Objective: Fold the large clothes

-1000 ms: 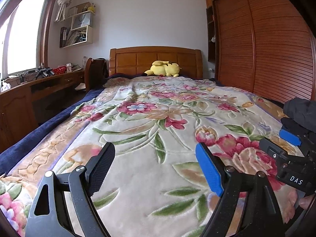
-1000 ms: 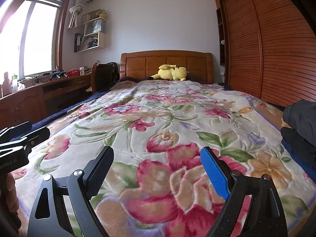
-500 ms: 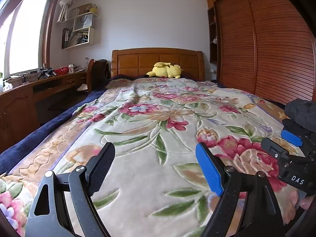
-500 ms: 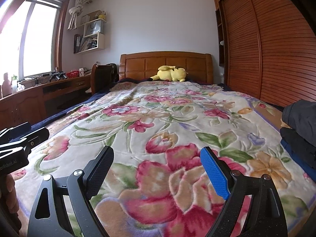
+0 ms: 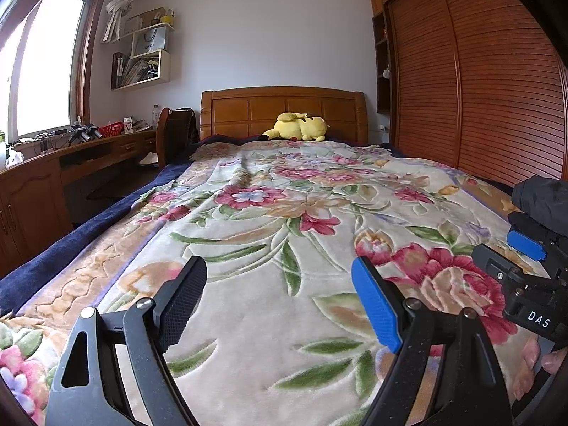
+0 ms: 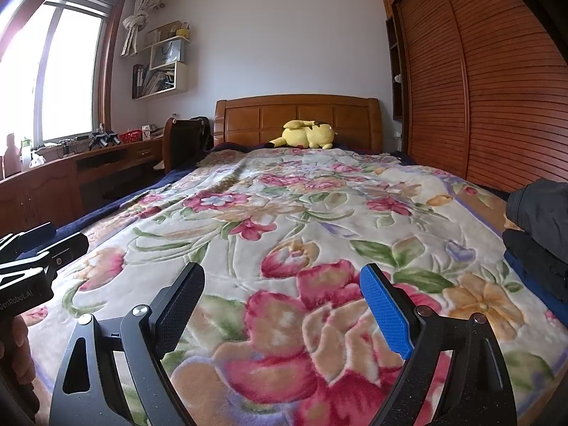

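Observation:
A pile of dark clothes lies at the right edge of the bed, black and grey over a blue piece; it also shows in the left wrist view. My left gripper is open and empty above the floral blanket. My right gripper is open and empty, also above the blanket, left of the clothes pile. The right gripper's body shows at the right edge of the left wrist view, and the left gripper's body at the left edge of the right wrist view.
A yellow plush toy lies at the wooden headboard. A wooden desk with clutter and a chair stand along the left. A slatted wardrobe runs along the right wall.
Both grippers have tilted up slightly, so more of the wall and ceiling shows. Both stay open and empty.

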### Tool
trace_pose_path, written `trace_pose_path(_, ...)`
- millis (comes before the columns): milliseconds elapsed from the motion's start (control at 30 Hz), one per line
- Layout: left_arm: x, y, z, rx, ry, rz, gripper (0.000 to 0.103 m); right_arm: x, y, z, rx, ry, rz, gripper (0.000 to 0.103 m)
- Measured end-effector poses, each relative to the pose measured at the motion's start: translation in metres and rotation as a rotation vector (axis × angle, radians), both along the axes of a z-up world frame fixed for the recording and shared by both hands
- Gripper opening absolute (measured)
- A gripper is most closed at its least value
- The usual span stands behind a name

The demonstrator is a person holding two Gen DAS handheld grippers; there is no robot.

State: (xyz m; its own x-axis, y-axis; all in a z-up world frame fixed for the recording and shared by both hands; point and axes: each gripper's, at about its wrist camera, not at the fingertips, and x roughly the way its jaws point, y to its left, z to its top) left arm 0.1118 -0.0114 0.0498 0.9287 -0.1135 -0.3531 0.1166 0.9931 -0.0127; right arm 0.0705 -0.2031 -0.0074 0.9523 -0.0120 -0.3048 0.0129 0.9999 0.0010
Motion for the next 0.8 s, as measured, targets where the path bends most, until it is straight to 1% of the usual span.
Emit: trace_pose_path(800, -0.0006, 0.0027, 0.0013, 0.003, -0.006, 0.003, 0.084, -0.0014, -0.001, 0.0009, 0.003, -0.004, -0.001, 0.09)
